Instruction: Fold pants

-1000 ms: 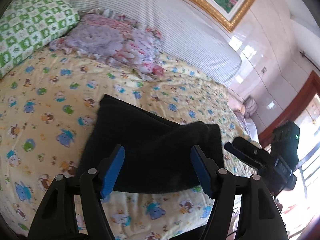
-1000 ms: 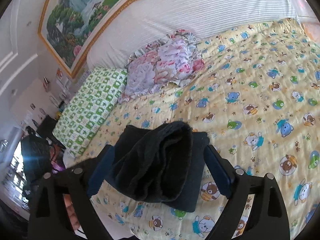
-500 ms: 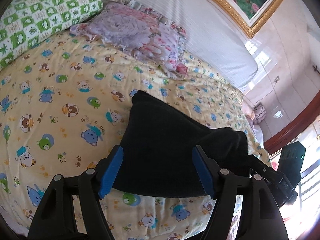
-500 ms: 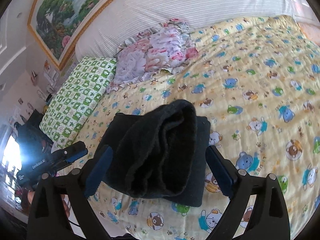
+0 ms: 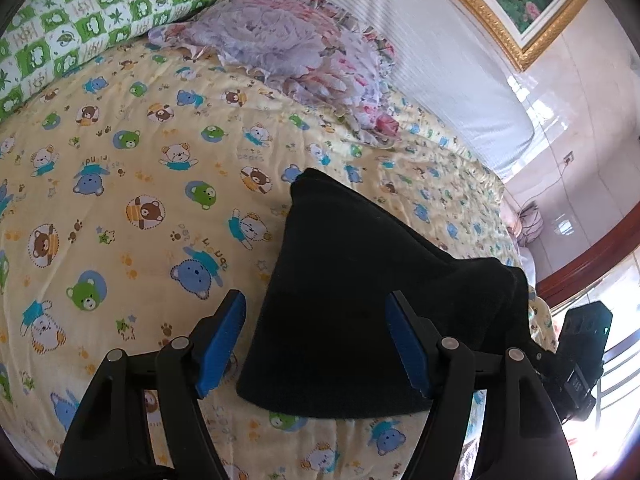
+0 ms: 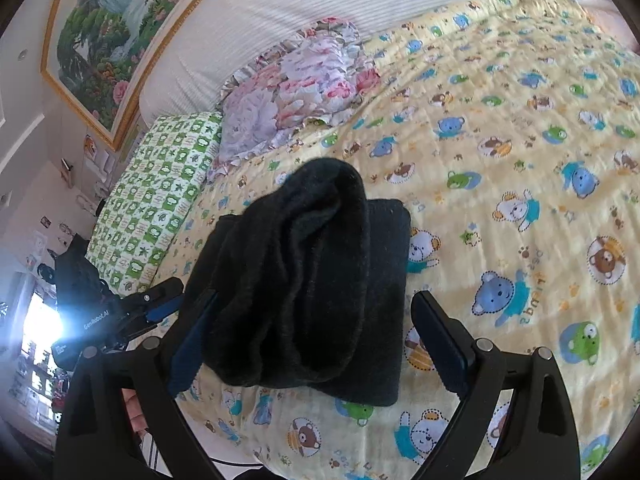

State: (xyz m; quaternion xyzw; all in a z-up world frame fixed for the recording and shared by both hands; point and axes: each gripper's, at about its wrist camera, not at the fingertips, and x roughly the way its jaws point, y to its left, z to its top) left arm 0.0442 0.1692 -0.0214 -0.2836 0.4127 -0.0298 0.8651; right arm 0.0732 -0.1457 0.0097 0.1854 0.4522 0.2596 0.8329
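Black pants (image 5: 360, 300) lie folded into a thick rectangle on the yellow bear-print bed sheet (image 5: 120, 200), near the bed's front edge. In the right wrist view the pants (image 6: 312, 280) show a loose rolled layer bulging on top. My left gripper (image 5: 316, 340) is open, its blue pads (image 5: 222, 340) straddling the near left corner of the pants without pressing. My right gripper (image 6: 316, 344) is open over the pants' opposite end; its right pad (image 6: 440, 344) is clear of the cloth. Each gripper shows in the other's view: the right gripper (image 5: 576, 360), the left gripper (image 6: 156, 308).
A green checked pillow (image 5: 80, 20) and a floral pillow (image 5: 288, 40) lie at the head of the bed against a white striped headboard cushion (image 5: 440, 60). A gold-framed painting (image 6: 112, 40) hangs above. A hand (image 6: 136, 408) shows below the right gripper.
Both grippers have come down closer to the pants, which now fill more of each view. The left gripper has come into the right wrist view at the left.
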